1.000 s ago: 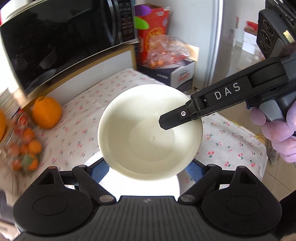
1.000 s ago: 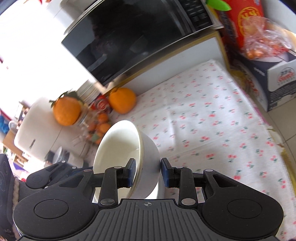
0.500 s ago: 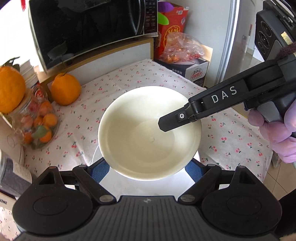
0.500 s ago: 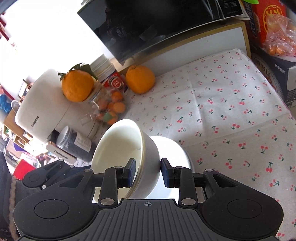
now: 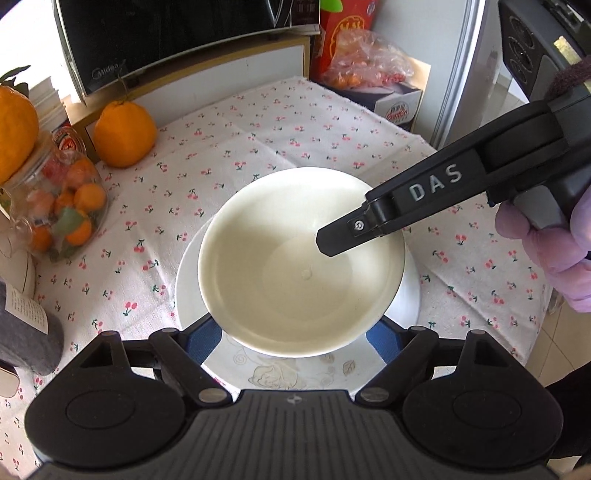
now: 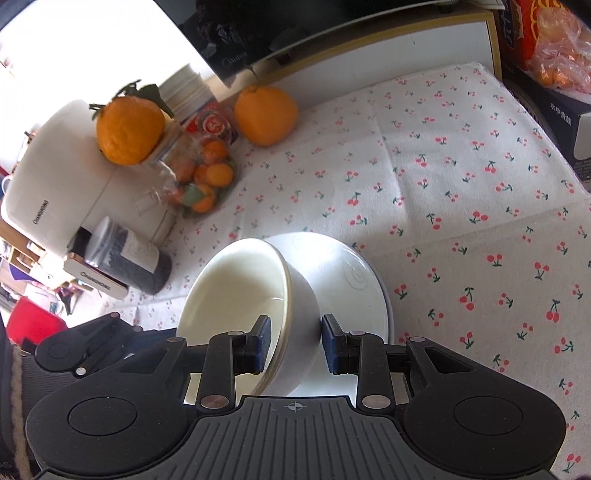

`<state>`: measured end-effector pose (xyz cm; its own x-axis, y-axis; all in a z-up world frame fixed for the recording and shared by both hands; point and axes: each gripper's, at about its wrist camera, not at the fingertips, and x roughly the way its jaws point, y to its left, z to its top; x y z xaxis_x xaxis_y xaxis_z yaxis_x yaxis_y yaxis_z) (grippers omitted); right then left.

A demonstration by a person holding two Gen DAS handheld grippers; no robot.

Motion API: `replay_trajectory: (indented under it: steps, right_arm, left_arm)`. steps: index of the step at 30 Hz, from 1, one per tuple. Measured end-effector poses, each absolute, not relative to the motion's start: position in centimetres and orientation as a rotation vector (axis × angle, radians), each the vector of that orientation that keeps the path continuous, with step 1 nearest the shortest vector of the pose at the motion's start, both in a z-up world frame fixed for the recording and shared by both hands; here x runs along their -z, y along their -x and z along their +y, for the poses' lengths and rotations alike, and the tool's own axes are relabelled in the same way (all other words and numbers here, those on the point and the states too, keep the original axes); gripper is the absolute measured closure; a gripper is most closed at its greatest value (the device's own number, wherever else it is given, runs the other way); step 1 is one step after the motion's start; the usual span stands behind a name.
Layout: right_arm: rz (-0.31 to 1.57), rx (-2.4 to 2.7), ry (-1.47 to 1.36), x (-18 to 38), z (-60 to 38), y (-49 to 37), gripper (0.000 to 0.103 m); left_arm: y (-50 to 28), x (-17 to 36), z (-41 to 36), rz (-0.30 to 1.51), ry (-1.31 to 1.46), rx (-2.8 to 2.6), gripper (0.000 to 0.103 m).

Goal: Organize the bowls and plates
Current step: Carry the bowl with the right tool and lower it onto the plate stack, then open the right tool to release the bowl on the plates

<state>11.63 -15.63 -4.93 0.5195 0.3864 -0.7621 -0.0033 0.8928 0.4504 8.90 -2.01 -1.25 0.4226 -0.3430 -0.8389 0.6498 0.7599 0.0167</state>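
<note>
A cream bowl (image 5: 301, 266) sits on a white plate (image 5: 288, 369) on the cherry-print tablecloth (image 5: 280, 125). In the right wrist view my right gripper (image 6: 294, 343) straddles the bowl's (image 6: 258, 291) rim, one finger inside and one outside, with small gaps at both pads. The plate (image 6: 354, 280) lies under the bowl. In the left wrist view my left gripper (image 5: 295, 339) is open, its blue pads on either side of the bowl's near edge above the plate. The right gripper's finger (image 5: 351, 232) reaches into the bowl from the right.
A large orange (image 5: 123, 133) and a jar of small oranges (image 5: 55, 206) stand at the left, with a microwave (image 5: 177, 33) behind. A box with a bag of fruit (image 5: 369, 74) is at the back right. A dark jar (image 6: 125, 258) and white appliance (image 6: 55, 177) stand left.
Both grippers came down with the bowl, and the plate under it now shows fully. The right gripper's fingers have spread slightly from the bowl's wall.
</note>
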Motion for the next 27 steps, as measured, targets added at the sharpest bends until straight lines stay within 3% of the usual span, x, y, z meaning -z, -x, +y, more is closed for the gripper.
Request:
replay_trajectory:
  steps: [21, 27]
  right_arm:
    - [0.946, -0.269, -0.371, 6.2, -14.9, -11.6, 0.074]
    - [0.928, -0.276, -0.352, 5.8, -15.0, -11.2, 0.070]
  left_arm:
    - [-9.1, 1.4, -2.0, 0.918, -0.389, 0.615, 0.022]
    - [-9.0, 1.3, -1.9, 0.921, -0.374, 0.617, 0.008]
